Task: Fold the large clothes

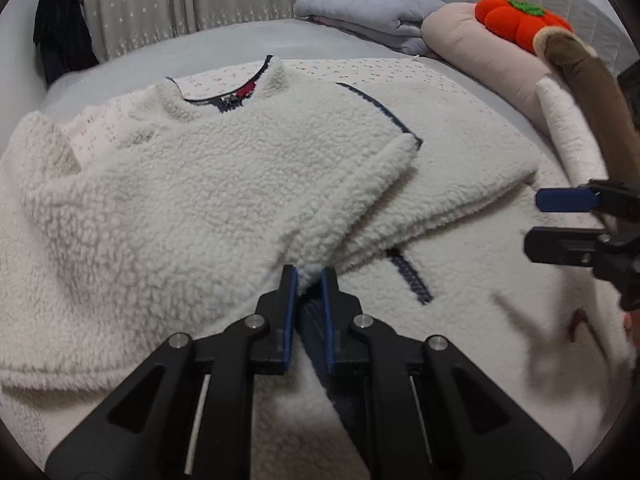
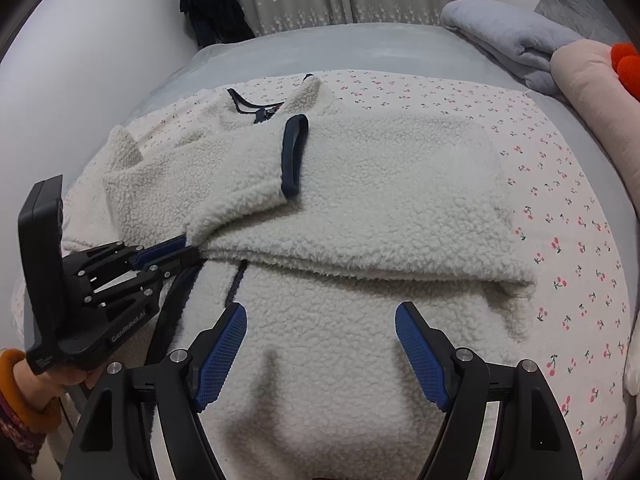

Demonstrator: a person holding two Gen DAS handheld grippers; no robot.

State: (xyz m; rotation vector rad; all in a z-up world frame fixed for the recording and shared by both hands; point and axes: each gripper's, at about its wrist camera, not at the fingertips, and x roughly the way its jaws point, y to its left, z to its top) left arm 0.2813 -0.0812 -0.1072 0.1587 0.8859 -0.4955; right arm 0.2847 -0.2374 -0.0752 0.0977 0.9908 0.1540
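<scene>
A cream fleece jacket [image 1: 240, 184] with navy trim lies spread on the bed, collar [image 2: 256, 108] at the far side. One sleeve is folded across the chest, its navy cuff [image 2: 295, 152] near the middle. My left gripper [image 1: 309, 276] is nearly shut, with a fold of fleece and navy trim pinched between its pads at the jacket's near left edge; the right wrist view shows the left gripper [image 2: 190, 249] low on the fabric. My right gripper [image 2: 321, 312] hovers open over the jacket's [image 2: 380, 208] lower part with nothing between its fingers. In the left wrist view the right gripper [image 1: 534, 222] shows at the frame's right edge.
A cherry-print sheet [image 2: 560, 240] lies under the jacket on the grey bed. A folded grey blanket [image 1: 360, 12], a pink pillow [image 1: 480, 48] and an orange pumpkin plush [image 1: 520, 20] sit at the far right. A dark garment [image 1: 60, 40] hangs by the curtains.
</scene>
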